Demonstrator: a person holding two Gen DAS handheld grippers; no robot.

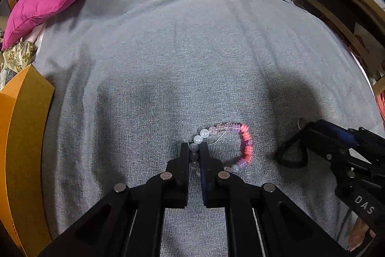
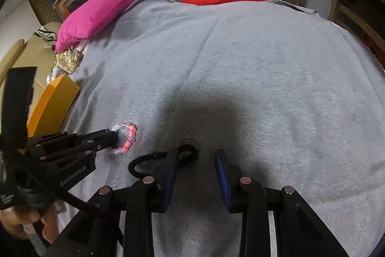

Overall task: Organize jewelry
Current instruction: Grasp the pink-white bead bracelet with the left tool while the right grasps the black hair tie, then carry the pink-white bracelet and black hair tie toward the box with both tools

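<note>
Now my left gripper (image 1: pixel 194 148) is pinched shut on the pale beads of the beaded bracelet (image 1: pixel 240 143) lying on the grey blanket (image 1: pixel 192 52), while my right gripper (image 2: pixel 196 155) hangs part-open, its left finger through a black cord loop (image 2: pixel 144 160), ready to help.

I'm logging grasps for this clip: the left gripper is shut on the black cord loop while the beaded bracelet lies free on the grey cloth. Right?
Swapped. In the left wrist view the left gripper is shut on the beaded bracelet, pinching its pale beads. The black cord loop is what lies free on the grey cloth, beside the right gripper.
</note>
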